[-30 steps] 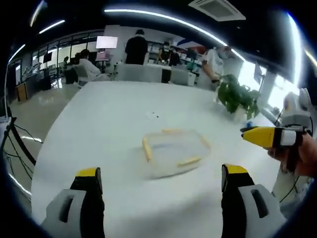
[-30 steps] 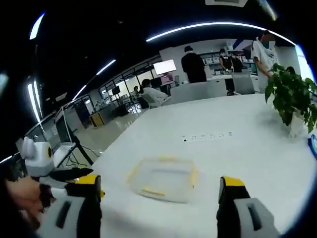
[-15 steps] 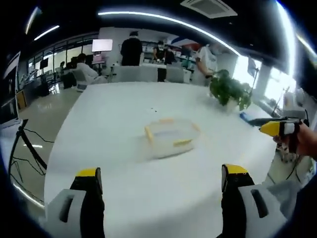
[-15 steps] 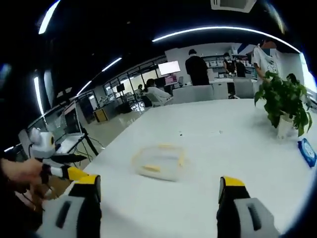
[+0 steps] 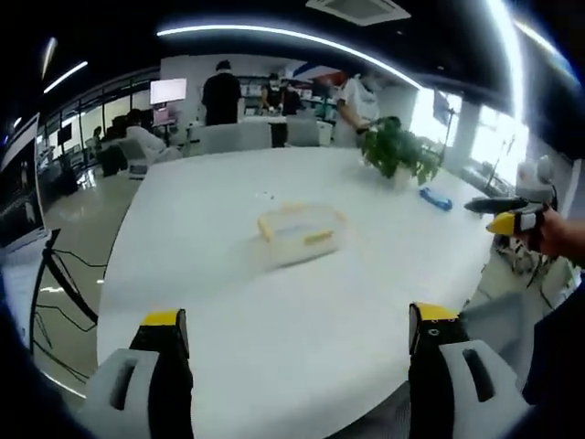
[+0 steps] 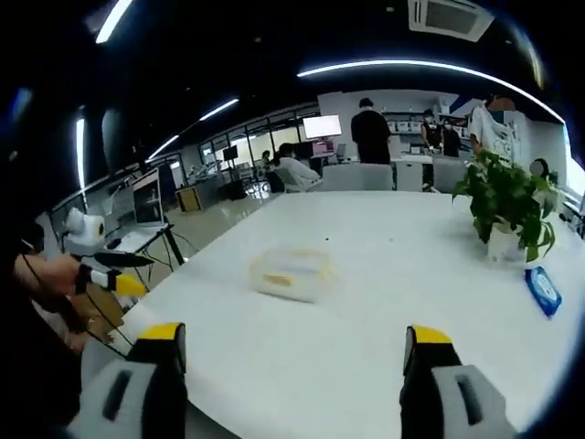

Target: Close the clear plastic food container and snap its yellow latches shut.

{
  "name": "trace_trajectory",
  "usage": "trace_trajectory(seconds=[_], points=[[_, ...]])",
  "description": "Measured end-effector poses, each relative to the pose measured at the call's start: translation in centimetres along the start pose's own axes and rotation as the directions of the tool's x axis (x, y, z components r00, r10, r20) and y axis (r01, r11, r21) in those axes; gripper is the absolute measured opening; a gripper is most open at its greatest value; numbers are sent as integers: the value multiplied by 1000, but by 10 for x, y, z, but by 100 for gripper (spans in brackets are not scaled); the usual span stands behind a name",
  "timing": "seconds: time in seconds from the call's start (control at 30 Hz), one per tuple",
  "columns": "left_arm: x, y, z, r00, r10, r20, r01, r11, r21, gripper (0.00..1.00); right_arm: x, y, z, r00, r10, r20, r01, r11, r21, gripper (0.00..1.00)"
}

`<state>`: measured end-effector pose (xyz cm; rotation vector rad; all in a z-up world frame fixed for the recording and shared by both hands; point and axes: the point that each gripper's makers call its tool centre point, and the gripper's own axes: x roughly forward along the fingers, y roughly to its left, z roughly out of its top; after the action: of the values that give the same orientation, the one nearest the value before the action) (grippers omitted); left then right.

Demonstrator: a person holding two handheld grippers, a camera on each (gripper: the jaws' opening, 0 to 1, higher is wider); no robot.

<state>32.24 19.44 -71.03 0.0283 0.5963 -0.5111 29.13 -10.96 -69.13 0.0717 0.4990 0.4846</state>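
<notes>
Both hand-held grippers, left [image 5: 297, 334] and right [image 6: 291, 343], gaping wide, holding nothing. Container [image 5: 300, 229] sitting mid-bench [image 5: 274, 329] at 12 o'clock, well apart. Lid looking on; latches too blurred to judge.

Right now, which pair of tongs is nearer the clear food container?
Neither clearly: the left tongs and the right tongs both hang well back from the container, apart from it, with bare white table between.

My left gripper [image 5: 297, 334] raised level, jaws spread wide apart, my right gripper [image 6: 294, 343] likewise wide, a hand [image 5: 556, 236] gripping the right one's handle
</notes>
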Motion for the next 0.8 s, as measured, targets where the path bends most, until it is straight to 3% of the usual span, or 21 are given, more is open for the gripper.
trace_trajectory(seconds=[0.17, 0.23, 0.37, 0.5, 0.6, 0.8], points=[[-12, 3, -19, 1000, 6, -4, -6, 1000, 0, 98, -4, 5, -35, 999, 3, -46, -3, 1000, -8, 100], [-15, 3, -26, 1000, 2, -5, -2, 1000, -29, 98, -7, 6, -46, 998, 0, -57, 1, 1000, 22, 100], [-18, 4, -42, 1000, 11, -25, -11, 1000, -7, 98, -12, 10, -63, 997, 2, -73, 0, 999, 33, 100], [-23, 2, -46, 1000, 3, -23, -3, 1000, 4, 98, -16, 9, -68, 998, -13, -56, 14, 999, 30, 100], [-27, 0, -50, 1000, -10, -24, 10, 1000, 5, 98, -14, 5, -78, 996, -32, -86, 35, 999, 28, 100], [-29, 2, -56, 1000, -7, -16, 7, 1000, 6, 98, -14, 6, -80, 994, -33, -101, 35, 999, 22, 100]])
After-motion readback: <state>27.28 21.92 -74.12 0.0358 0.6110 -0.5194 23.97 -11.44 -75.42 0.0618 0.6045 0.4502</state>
